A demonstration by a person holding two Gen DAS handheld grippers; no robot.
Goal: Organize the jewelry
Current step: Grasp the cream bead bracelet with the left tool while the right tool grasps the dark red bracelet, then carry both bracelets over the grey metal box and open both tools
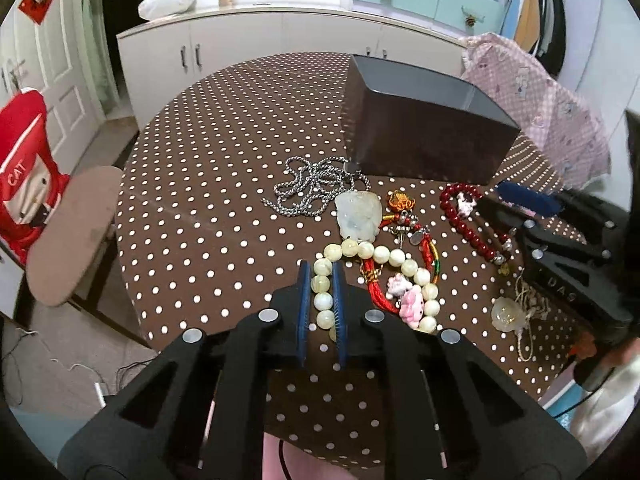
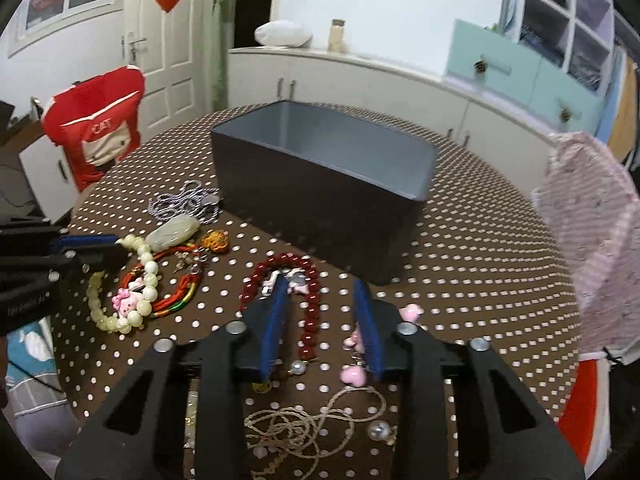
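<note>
Jewelry lies on a brown polka-dot table point(image 1: 208, 216) before an open dark box point(image 1: 424, 132), also in the right wrist view point(image 2: 320, 184). My left gripper point(image 1: 323, 276) has its blue pads tight on both sides of the cream bead bracelet point(image 1: 400, 258), also seen at left in the right wrist view point(image 2: 140, 280). My right gripper point(image 2: 322, 292) is open over the dark red bead bracelet point(image 2: 310, 312); in the left wrist view the gripper point(image 1: 520, 200) sits beside that bracelet point(image 1: 464, 220). A silver chain point(image 1: 316, 188) with a pale jade pendant point(image 1: 356, 216) and a red cord bracelet point(image 1: 408, 252) lie between.
A beige cord necklace with a clear bead point(image 2: 320, 428) and pink heart charms point(image 2: 354, 372) lie under the right gripper. A pink patterned cloth point(image 2: 592, 240) hangs at the table's right. A red-covered chair point(image 1: 24, 168) and a stool point(image 1: 72, 232) stand left. White cabinets point(image 1: 240, 48) behind.
</note>
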